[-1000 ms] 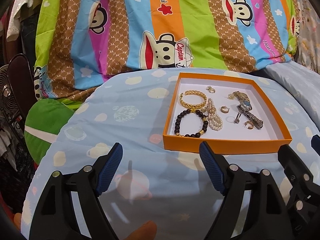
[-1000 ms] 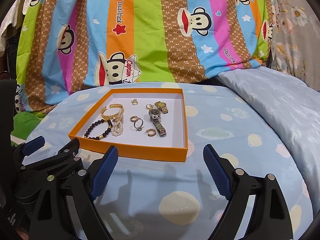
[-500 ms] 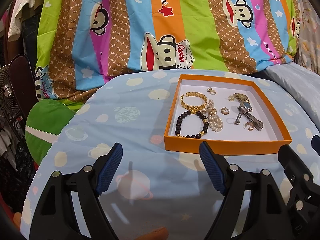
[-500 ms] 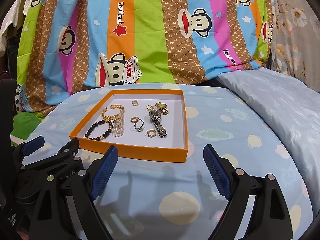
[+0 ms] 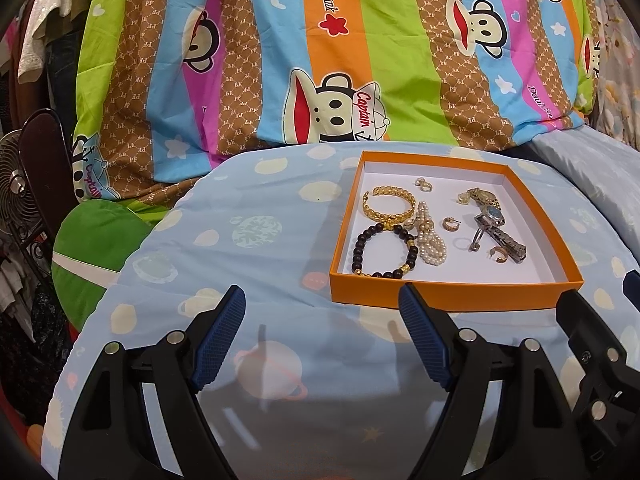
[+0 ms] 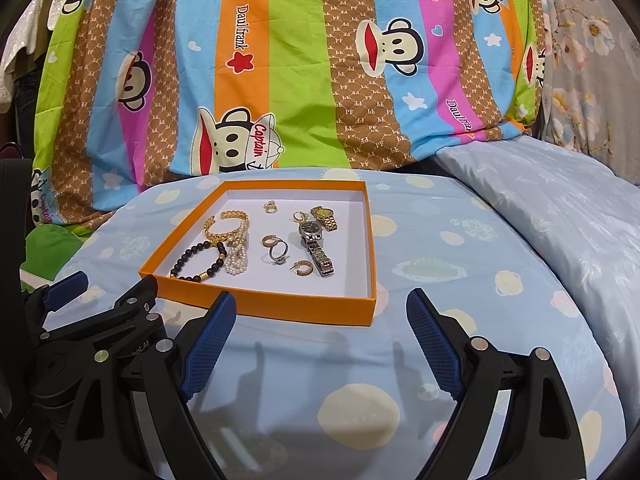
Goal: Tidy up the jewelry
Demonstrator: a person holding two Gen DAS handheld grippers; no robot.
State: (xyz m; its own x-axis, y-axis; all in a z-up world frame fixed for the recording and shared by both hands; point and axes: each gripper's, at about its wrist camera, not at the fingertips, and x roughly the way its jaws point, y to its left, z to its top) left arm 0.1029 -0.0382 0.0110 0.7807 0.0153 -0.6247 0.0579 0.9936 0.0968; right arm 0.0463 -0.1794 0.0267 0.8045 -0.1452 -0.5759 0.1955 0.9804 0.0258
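An orange tray [image 6: 256,303] is set on the blue bedsheet [image 6: 460,264], with the jewelry laid inside: a dark bead bracelet [image 6: 200,261] nearest on the left, a watch [image 6: 316,246] toward the right. The left gripper [image 5: 322,336] and the right gripper [image 6: 316,342] are held wide apart, empty, just short of the tray's near wall.

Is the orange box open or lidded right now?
Open: no lid on the orange box; the dark bead bracelet and silver watch lie exposed inside.
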